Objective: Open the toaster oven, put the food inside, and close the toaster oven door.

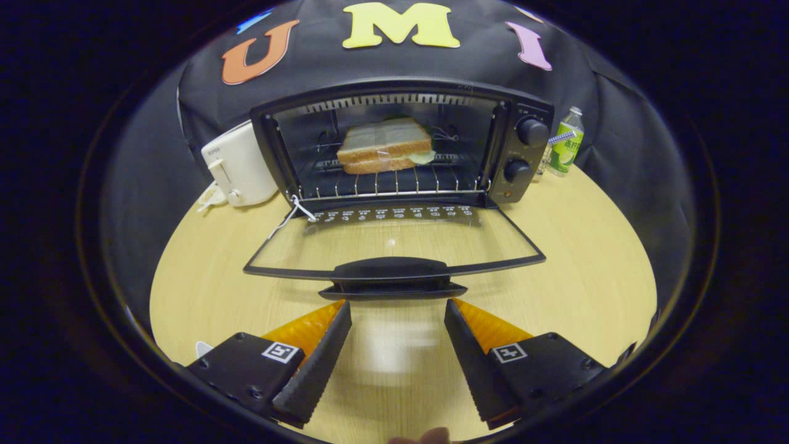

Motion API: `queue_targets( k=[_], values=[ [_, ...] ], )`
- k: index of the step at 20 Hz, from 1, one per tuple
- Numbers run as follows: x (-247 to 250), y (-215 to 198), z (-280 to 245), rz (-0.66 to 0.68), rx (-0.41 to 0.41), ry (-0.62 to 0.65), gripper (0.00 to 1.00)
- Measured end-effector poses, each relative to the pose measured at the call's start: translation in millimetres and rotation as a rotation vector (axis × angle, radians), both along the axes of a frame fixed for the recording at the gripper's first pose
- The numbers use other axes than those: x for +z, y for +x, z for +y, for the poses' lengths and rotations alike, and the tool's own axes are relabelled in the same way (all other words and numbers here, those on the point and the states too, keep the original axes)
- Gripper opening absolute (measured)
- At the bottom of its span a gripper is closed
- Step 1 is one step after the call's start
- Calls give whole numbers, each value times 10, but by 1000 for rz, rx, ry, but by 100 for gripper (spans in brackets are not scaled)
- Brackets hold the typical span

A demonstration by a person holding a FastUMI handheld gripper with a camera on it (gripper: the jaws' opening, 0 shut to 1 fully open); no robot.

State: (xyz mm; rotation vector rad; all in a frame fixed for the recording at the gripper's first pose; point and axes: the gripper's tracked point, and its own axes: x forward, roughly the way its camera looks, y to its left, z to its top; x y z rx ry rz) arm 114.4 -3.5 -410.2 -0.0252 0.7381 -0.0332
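Note:
A black toaster oven (pixel 521 157) stands at the back of the wooden table with its glass door (pixel 394 243) folded down flat toward me. A wrapped sandwich (pixel 383 146) lies on the wire rack inside the oven. The door's black handle (pixel 392 271) sits just ahead of my fingertips. My gripper (pixel 397 308) is open, its two black fingers (pixel 323 354) spread wide with nothing between them, just short of the handle and low over the table.
A white toaster (pixel 237 166) stands left of the oven. A green-labelled bottle (pixel 566 145) stands at its right. A white string (pixel 290 216) hangs at the door's left hinge. Bare table (pixel 592 271) lies on both sides of the door.

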Motion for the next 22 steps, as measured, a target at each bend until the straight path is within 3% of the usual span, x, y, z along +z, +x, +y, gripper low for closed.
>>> queue_targets(
  k=[9, 14, 22],
  values=[
    [629, 94, 47, -167, 39, -61, 98],
    [1004, 204, -48, -233, 12, -54, 99],
    [2485, -247, 76, -482, 27, -13, 98]
  ],
)
